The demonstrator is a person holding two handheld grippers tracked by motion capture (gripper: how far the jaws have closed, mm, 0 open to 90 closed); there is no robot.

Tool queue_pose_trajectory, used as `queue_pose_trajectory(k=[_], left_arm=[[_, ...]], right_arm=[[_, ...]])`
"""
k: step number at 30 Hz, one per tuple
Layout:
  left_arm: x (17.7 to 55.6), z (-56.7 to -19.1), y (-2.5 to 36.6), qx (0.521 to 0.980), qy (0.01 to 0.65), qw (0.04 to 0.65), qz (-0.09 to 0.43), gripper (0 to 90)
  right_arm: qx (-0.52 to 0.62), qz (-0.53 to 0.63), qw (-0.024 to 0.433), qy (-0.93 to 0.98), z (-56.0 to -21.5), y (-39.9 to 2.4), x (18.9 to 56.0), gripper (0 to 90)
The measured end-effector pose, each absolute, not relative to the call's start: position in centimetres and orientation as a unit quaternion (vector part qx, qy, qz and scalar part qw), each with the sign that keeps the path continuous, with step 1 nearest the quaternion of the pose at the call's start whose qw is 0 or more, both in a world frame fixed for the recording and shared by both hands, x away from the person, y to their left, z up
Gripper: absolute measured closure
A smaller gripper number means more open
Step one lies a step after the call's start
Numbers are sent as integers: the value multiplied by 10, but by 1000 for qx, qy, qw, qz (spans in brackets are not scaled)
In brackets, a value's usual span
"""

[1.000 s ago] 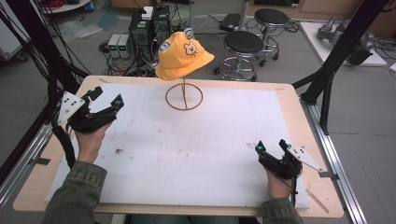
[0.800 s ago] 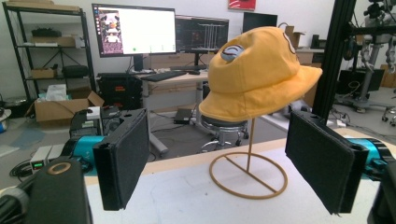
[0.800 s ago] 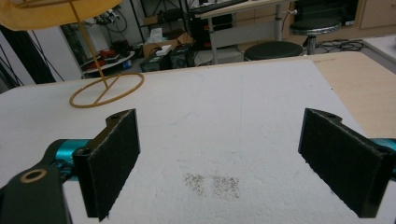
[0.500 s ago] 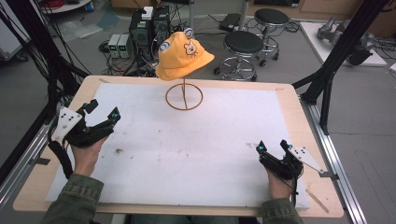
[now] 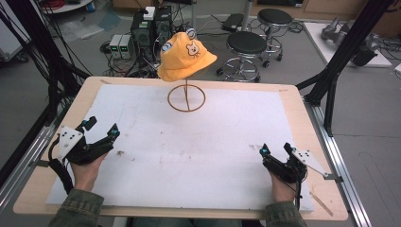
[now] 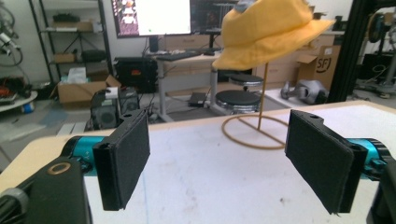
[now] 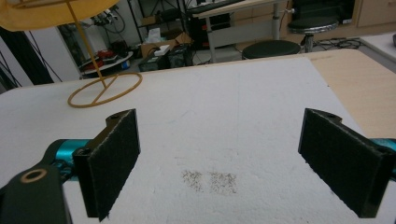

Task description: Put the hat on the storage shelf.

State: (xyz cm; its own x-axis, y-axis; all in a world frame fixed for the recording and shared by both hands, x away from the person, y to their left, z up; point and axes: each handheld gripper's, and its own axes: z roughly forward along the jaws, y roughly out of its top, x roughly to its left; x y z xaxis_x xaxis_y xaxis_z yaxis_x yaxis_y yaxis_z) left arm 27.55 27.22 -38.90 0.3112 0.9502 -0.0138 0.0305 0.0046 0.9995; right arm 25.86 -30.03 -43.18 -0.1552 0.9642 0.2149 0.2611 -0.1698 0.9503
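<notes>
The yellow hat [image 5: 186, 56] sat on top of a thin wire stand [image 5: 186, 98] whose ring base rested on the white mat [image 5: 198, 142] near the far edge of the surface [image 5: 302, 113], about midway across its width. The hat's brim hung well above the mat, with only the slim upright rod beneath it. The left tongs [image 5: 100, 128] were held low near the left edge of the mat, their jaws spread apart with nothing between them; in the left gripper view the left tongs [image 6: 224, 158] pointed toward the stand [image 6: 256, 133] and the hat [image 6: 273, 30], with a wide stretch of bare mat lying between. The right tongs [image 5: 275, 149] sat near the right front corner of the mat, close to the bare wooden strip of the surface, and their jaws also stood apart and empty. In the right gripper view the right tongs [image 7: 219, 163] faced across the mat, the ring base [image 7: 105, 91] showing far off at the upper left and a small dark smudge [image 7: 210, 179] on the mat just ahead of the jaws. The two tongs were well apart from each other, and the whole middle of the mat between them and the stand lay open. Beyond the far edge stood black stools [image 5: 246, 45] and equipment boxes [image 5: 151, 26] on the floor.
</notes>
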Motion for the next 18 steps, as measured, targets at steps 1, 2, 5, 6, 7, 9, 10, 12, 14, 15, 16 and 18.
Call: queue_pose_trajectory(k=[1,2,5,6,7,9,10,12,14,15,16,18], left_arm=[[274,-392,274,576,429,566,405,222],[272,-396,276,576,432,562,406,222],[266,-406,282,577,447,546,412,222],[264,-408,284,575,456,541,410,224],[262,-410,286,568,470,544,401,225],[258,-413,289,563,475,545,401,225],[256,-414,290,562,476,545,400,226],[254,-416,292,563,481,543,395,226],[254,-417,292,563,483,542,395,226],[252,-418,294,561,486,541,395,226],[252,-418,294,560,489,540,395,226],[250,-419,296,556,494,539,395,226]], right_arm=[[556,525,337,549,-432,-301,259,115],[557,525,336,548,-432,-301,258,115],[558,526,336,546,-433,-302,257,115],[560,526,335,545,-433,-302,257,115],[562,526,334,545,-433,-302,257,115],[562,526,335,543,-433,-303,257,115],[562,527,334,543,-433,-302,257,115],[562,527,333,543,-433,-302,256,115],[561,528,333,544,-433,-302,257,115],[560,529,331,544,-433,-302,257,116],[560,530,330,544,-433,-302,257,116],[559,531,329,545,-433,-303,257,116]])
